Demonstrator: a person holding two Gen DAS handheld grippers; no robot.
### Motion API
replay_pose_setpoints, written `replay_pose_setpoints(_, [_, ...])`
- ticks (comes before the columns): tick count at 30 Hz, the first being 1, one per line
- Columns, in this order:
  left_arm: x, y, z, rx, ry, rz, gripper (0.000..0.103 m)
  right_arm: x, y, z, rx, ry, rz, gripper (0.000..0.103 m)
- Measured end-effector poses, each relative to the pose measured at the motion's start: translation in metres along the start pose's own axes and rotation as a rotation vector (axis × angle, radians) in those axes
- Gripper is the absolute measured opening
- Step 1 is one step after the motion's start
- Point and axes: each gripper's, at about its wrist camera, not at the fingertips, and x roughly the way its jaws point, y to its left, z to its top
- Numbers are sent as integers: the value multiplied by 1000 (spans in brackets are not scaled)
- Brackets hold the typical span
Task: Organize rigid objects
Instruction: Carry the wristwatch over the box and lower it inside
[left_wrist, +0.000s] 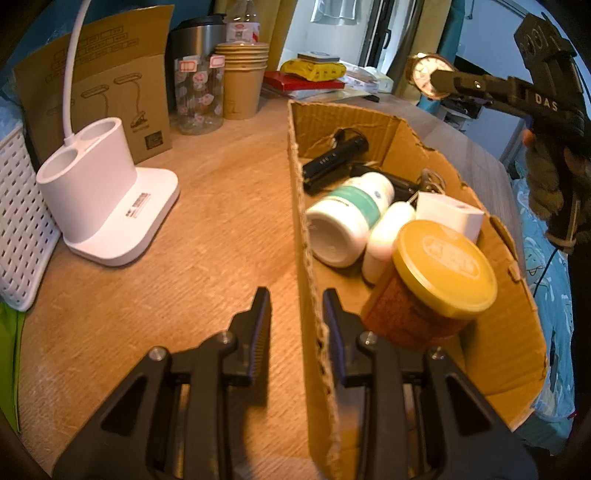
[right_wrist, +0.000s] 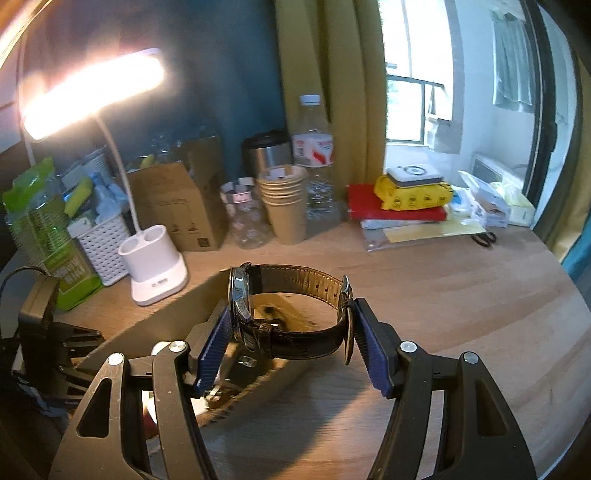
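Right gripper (right_wrist: 291, 332) closed on a wristwatch (right_wrist: 288, 314), blue pads pressing the watch case on one side and the buckle end of the black strap on the other; strap loop spanning the gap between the fingers. Seen from the left wrist view, same watch (left_wrist: 428, 75) held up in the air above the far end of the cardboard box (left_wrist: 406, 122), dial facing the camera, not touching the box.

Left gripper (left_wrist: 297, 310) straddling the box's near long wall, one finger outside over the worktop (left_wrist: 184, 229), the other inside; jaws partly open, pads apart from the cardboard, gripping nothing.

Inside the box: yellow-lidded jar (left_wrist: 432, 284) at the near end, just beside a white bottle with a green label (left_wrist: 351, 218) lying on its side, a small white box (left_wrist: 448, 216), and black devices (left_wrist: 334, 157) towards the far end.

On the worktop, left of the box: white lamp base (left_wrist: 107, 206), near the left edge. Stack of paper cups (left_wrist: 242, 79) and a patterned clear jar (left_wrist: 199, 96) along the back edge.
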Motion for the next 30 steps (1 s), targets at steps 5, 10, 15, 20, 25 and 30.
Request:
replay_pose_setpoints(5, [0, 0, 0, 0, 0, 0, 31, 13, 15, -2, 8, 18, 35, 67])
replay_pose_setpoints(10, [0, 0, 0, 0, 0, 0, 31, 27, 26, -5, 3, 41, 61, 67])
replay_pose_setpoints(15, [0, 0, 0, 0, 0, 0, 31, 41, 36, -10, -20, 73, 61, 67])
replay_pose_setpoints(20, [0, 0, 0, 0, 0, 1, 31, 54, 44, -15, -33, 109, 64, 67])
replay_pose_setpoints(25, [0, 0, 0, 1, 0, 1, 31, 70, 55, -19, -74, 159, 12, 67])
replay_pose_setpoints(30, [0, -1, 0, 0, 0, 1, 31, 84, 60, -23, -107, 218, -62, 68])
